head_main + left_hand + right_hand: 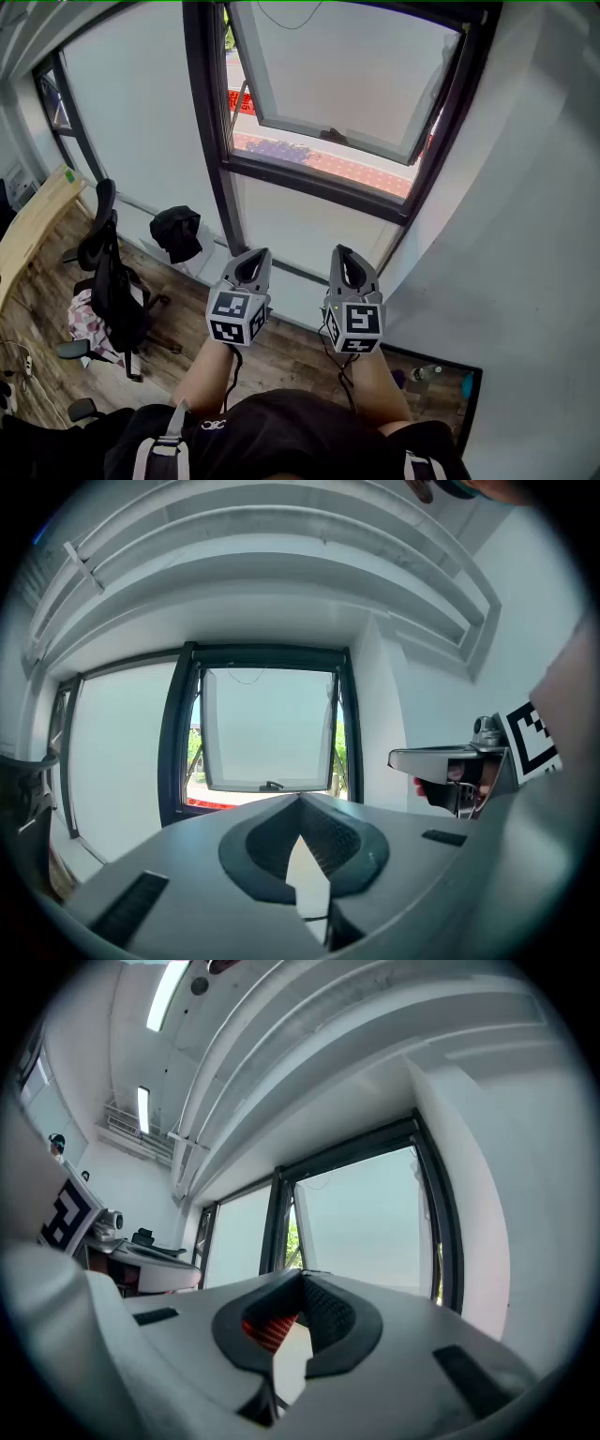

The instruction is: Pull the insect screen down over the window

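Readable text: hardly any. A red banner point(241, 100) outside, below the open sash point(347, 75), carried pale characters too small to read. The marker cubes point(236, 317) showed only blk/wht square patterns, no letters. A small white logo on the person's black shirt point(214, 424) couldn't be read either.

L tongs point(255, 258) and R tongs point(345, 258) were held side by side, apart, tips pointing at the wall under the window point(211, 103). Both were pressed together w/ nothing between them. L gripper view: tips met at point(300, 803). R gripper view: same at point(300, 1283).

Insect screen: not over the window. The opening was uncovered w/ the sash tilted outward, and no view showed the screen itself. A thin cord point(291, 19) looped at the top of the frame.

Head view only:
- office chair point(112, 272) at left
- black bag point(176, 232) on the low ledge by the glass
- wooden surface point(37, 220) at far left
- wood floor point(291, 352)

L gripper view only:
- green foliage point(195, 752) outside
- sash handle point(272, 785)
- the R tongs' body from the side, at the right edge

R gripper view only:
- ceiling strip lights point(169, 993)
- red ribbed pad point(272, 1327) inside the R tongs
- the L tongs' body, at the left edge
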### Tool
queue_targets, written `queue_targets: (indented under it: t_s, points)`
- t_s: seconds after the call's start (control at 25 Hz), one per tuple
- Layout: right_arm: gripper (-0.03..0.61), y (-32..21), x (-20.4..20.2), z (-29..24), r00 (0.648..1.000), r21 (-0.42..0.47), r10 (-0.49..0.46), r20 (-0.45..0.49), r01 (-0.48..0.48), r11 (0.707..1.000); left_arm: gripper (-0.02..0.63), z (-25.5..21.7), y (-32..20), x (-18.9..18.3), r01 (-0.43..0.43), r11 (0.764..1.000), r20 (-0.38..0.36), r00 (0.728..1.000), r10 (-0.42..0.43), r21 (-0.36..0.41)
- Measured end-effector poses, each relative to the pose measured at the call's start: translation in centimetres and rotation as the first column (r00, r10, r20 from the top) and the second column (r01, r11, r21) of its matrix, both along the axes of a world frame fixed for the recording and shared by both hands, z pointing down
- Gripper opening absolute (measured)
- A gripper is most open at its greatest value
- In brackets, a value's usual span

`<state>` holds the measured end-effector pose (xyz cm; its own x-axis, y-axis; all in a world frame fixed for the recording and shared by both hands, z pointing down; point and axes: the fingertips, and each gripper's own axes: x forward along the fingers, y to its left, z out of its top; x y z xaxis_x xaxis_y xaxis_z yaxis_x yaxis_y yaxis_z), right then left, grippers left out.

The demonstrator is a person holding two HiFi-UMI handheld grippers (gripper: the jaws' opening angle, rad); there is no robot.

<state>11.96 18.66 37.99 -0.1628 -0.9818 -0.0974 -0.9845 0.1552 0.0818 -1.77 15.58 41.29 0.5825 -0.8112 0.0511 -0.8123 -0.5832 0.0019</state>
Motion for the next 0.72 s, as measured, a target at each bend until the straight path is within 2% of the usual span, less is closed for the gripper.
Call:
queue_targets:
  t_s: [0.44, 0.72]
  points:
    - [0.003, 1.0, -4.0, 0.5, 1.0, -0.011, -0.015, 0.023, 0.015, 1.0, 0.014, 0.7, 1.2, -3.5, 0.004, 1.0, 0.013, 1.0, -0.004, -0.005]
    - [0.003, 0.5, -7.4, 1.3, 0.999, -0.007, -0.007, -0.042, 0.006, 1.0, 0.014, 1.2, 0.6, -6.5, 0.004, 1.0, 0.008, 1.0, -0.004, 0.002]
